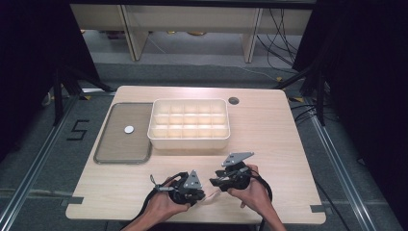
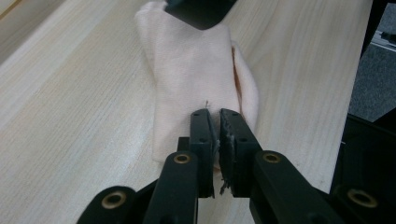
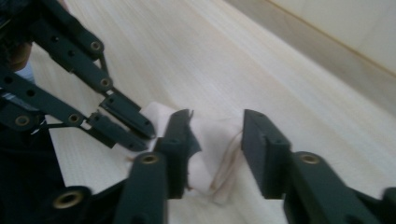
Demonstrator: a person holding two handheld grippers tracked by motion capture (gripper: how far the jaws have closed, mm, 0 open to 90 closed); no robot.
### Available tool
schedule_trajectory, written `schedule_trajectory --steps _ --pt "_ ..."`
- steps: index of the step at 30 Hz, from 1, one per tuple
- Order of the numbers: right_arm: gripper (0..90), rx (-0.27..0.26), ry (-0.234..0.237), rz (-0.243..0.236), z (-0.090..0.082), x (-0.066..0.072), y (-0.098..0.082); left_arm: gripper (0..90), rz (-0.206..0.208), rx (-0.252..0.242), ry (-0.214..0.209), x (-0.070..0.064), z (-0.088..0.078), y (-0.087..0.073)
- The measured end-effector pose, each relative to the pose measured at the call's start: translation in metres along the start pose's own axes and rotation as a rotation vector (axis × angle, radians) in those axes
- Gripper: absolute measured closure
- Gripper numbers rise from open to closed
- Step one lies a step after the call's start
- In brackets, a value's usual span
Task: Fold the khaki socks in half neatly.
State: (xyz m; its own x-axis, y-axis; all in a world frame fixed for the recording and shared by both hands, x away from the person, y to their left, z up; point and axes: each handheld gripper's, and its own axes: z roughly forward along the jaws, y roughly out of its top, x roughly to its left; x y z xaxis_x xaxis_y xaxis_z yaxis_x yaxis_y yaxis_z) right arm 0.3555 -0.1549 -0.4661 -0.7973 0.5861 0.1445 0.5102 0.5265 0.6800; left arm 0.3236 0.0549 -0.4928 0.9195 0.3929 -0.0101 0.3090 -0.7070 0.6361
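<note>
A light wooden table (image 1: 269, 130) seen from above. Near its front edge, a person's two hands hold black tongs close together. The left tongs (image 2: 215, 122) are nearly closed, their jaws pinching one end of a small pale pink cloth (image 2: 191, 79) that lies flat on the table. The right tongs (image 3: 215, 140) are spread wide, one jaw on each side of the other end of the cloth, with a fold of it bunched between them. The two sets of tongs face each other, tips almost meeting. Farther back sits a cream tray (image 1: 190, 141) divided into many small compartments, touching a flat grey tray (image 1: 115, 149) on its left that holds a small white disc (image 1: 129, 129)
</note>
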Motion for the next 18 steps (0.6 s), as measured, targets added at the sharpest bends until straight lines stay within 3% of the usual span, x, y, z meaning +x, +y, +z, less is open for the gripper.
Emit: schedule_trajectory --steps 1,4,10,18 --pt "53.1 0.0 0.0 0.0 0.0 0.0 0.0 83.2 0.0 0.005 0.001 0.0 0.0 0.0" --pt "40.9 0.035 0.022 0.013 0.013 -0.003 0.002 83.2 -0.008 0.003 -0.002 0.0 0.0 0.0" --pt "33.3 0.132 0.03 0.007 0.029 -0.01 -0.002 83.2 -0.002 -0.003 -0.001 0.0 0.0 0.0" --pt "32.8 0.161 0.057 0.016 0.037 -0.015 -0.002 83.2 0.005 0.003 -0.001 0.0 0.0 0.0"
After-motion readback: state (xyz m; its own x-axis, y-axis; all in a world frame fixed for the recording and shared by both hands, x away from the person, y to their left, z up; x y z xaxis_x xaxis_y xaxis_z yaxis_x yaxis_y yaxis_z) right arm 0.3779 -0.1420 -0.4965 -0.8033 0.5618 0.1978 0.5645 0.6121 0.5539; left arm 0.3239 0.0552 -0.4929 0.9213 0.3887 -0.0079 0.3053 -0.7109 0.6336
